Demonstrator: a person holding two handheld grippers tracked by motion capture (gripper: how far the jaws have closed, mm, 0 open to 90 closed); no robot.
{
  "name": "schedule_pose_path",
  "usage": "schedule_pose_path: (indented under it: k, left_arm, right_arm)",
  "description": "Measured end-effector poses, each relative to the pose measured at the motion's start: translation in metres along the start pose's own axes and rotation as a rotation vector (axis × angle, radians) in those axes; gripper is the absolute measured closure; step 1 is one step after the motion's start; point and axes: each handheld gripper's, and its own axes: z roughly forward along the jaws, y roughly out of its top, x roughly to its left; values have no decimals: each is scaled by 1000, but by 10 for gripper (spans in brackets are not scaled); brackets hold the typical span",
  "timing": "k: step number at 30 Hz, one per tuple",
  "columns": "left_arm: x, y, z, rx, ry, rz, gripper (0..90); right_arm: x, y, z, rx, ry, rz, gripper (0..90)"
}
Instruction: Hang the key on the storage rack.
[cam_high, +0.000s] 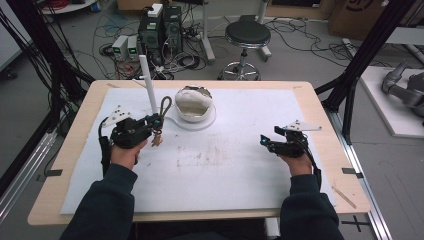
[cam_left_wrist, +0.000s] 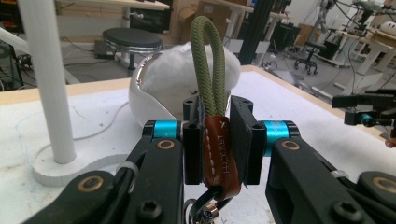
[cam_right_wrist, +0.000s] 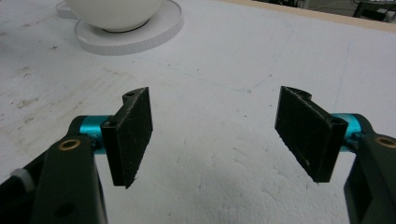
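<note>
**A:** Your sleeves sit at the near edge of the tabletop (cam_high: 300, 90), and just past them your left gripper (cam_left_wrist: 217, 140) has its jaws clamped on the brown leather tab of the strap (cam_left_wrist: 208, 70). The green rope loop stands upright above the jaws, held off the surface, close to the white post (cam_high: 148, 82) and its round base.

**B:** And your right gripper (cam_right_wrist: 215, 135)?

**A:** Its jaws stand wide apart with nothing between them, low over bare tabletop, well away from the strap.

**B:** So how should you carry on?

**A:** My guess is the loop is meant for the post. Keep your squeeze on the leather, not the rope, so the loop stays open and upright. Lift until the loop clears the top of the post, then bring it down straight.

**B:** Any edges to mind?

**A:** The white bowl (cam_high: 194, 104) with its soft white filling sits just beside the post on the same base; swing wide of its rim. You have open room in the middle and to the right, so approach from there.
</note>
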Motion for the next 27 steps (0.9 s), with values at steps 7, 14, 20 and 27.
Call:
schedule_pose_path:
  k: [7,14,20,27]
  left_arm:
    - [8,7,-10,-30,26,7,755]
    - [18,23,-16,-59,50,12,755]
    - [33,36,-19,-93,70,-22,755]
    - [54,43,-15,-93,117,-73,755]
  right_arm:
    - [0,0,0,1,0,-3,279]
    - [0,0,1,-1,1,-4,279]
    - [0,0,1,0,0,2,278]
    - [1,0,1,1,2,2,279]
